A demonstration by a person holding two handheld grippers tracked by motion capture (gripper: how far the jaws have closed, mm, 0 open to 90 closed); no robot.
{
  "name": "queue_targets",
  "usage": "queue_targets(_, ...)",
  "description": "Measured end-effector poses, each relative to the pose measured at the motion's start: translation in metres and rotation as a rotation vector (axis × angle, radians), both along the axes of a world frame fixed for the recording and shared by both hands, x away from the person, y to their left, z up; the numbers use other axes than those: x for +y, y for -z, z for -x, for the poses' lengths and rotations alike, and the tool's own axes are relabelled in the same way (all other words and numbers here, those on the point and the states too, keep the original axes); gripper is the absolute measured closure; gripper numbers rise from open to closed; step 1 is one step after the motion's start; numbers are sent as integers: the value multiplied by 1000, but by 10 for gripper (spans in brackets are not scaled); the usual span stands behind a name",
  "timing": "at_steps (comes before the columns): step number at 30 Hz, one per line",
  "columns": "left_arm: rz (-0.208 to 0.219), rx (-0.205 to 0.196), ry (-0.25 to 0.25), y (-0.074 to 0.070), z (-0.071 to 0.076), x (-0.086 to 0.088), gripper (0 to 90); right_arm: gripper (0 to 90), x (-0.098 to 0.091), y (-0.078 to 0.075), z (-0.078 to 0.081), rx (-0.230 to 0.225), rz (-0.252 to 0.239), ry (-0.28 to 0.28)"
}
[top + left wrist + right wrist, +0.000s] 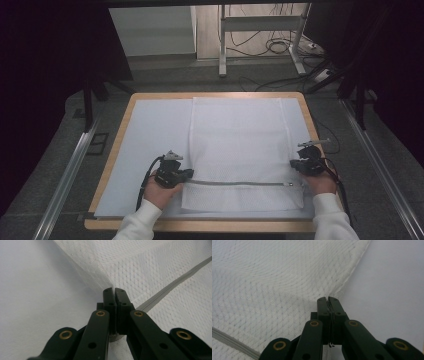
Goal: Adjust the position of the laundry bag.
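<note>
- A white mesh laundry bag (240, 150) is laid flat on the pale sheet (145, 145) covering the table (120, 120), with its grey zipper (235, 183) running across the near end, parallel to the table's near edge.
- The zipper slider (289, 184) is seen near the right end of the track.
- The bag's left edge, at the zipper's end, is pinched by the left tool (114, 291); its jaws are clenched on the mesh fabric, which is drawn up into a small fold at the tips.
- The bag's right edge is gripped likewise by the right tool (327, 299), jaws clenched on the hem beside the slider.
- Judged from the opposed grips, the bag is being held taut along the zipper line, probably to keep it flat and straight for handling.
</note>
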State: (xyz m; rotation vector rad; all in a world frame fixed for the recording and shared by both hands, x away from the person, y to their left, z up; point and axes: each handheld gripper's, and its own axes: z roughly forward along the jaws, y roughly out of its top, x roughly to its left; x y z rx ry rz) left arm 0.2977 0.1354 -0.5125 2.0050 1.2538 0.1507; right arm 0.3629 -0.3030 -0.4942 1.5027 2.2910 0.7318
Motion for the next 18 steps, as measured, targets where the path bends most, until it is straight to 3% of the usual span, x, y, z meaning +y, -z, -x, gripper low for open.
queue_targets(18, 3, -7, -26, -1, 3, 19, 894, 877, 14, 1, -1, 2, -35, -26)
